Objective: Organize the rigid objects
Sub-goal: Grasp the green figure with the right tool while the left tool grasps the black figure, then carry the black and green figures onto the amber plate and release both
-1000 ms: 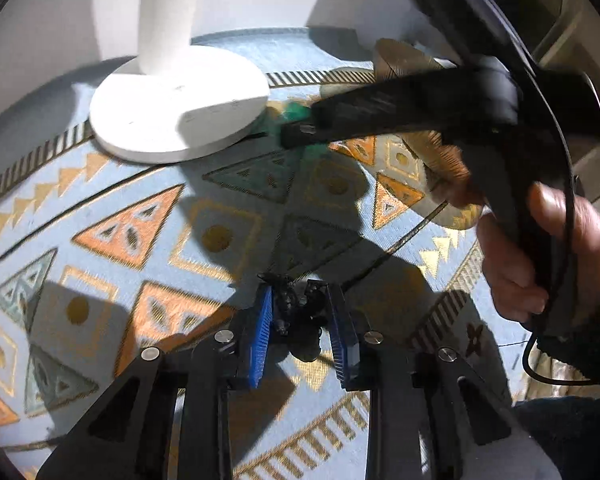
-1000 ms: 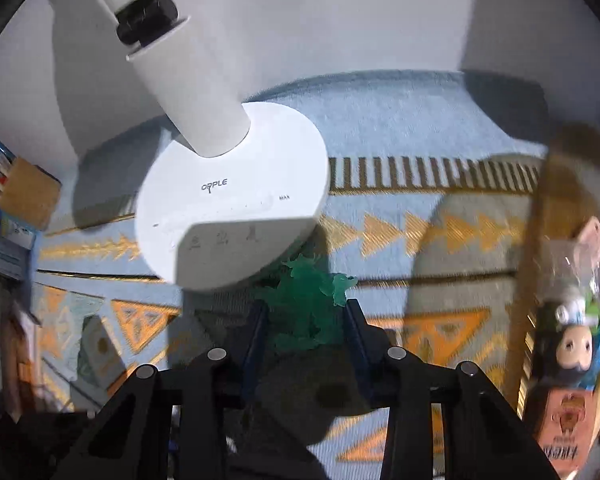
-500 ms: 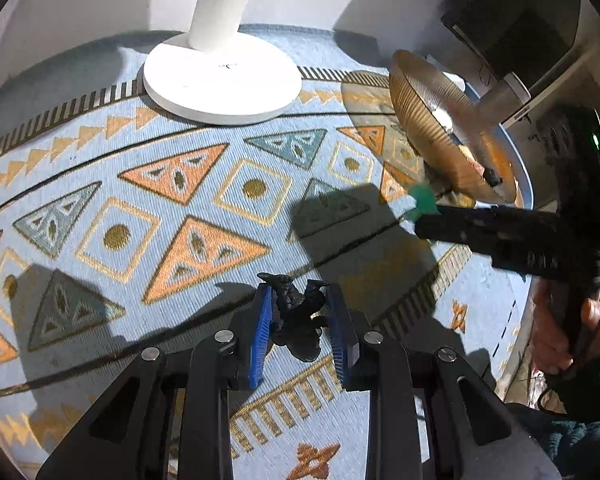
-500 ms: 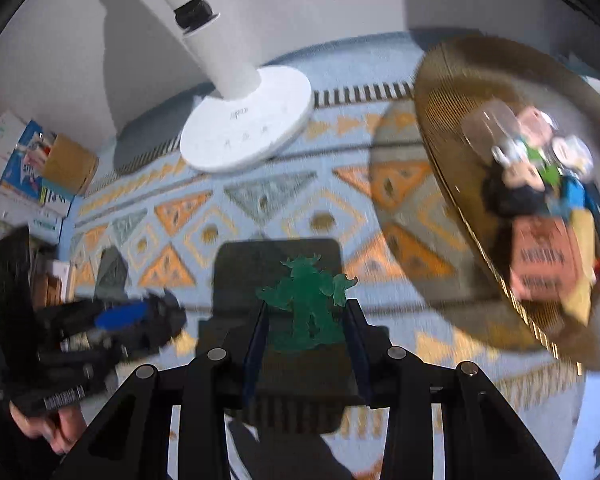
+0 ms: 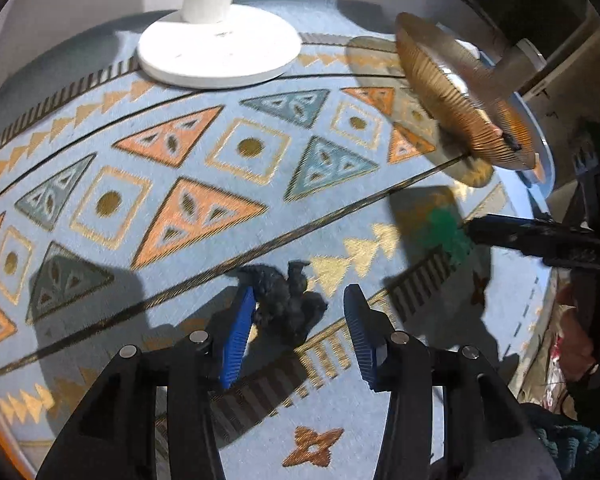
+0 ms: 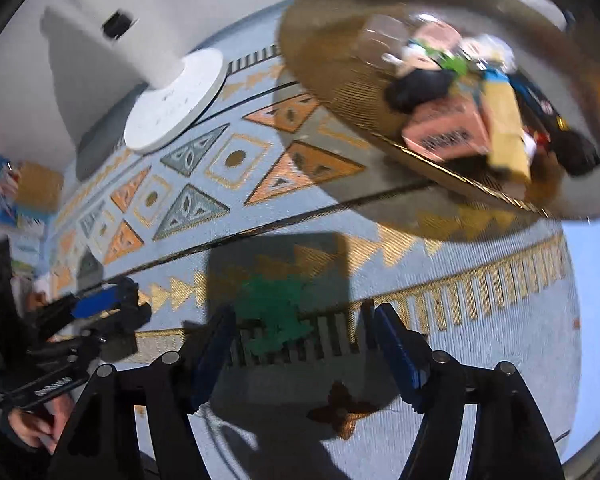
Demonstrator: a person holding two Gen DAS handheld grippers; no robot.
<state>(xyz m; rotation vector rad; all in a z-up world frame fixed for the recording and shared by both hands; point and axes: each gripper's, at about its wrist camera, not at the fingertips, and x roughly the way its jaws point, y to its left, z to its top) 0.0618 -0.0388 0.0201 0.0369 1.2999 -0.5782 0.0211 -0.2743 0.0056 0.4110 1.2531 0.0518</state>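
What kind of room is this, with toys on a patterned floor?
Probably a room in a home. A patterned blue rug covers the floor, a white floor-fan base stands on it, and a ribbed golden dish holds small toys and boxes.

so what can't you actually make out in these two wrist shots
- Small green toy figure, right wrist view: motion blur smears its shape; whether it rests on the patterned blue rug or is falling is unclear.
- Toys in the ribbed amber glass bowl, right wrist view: blurred, only colours read.
- Small black toy figure, left wrist view: too dark for detail.
- White lamp base, left wrist view: its column is cut off by the top edge.
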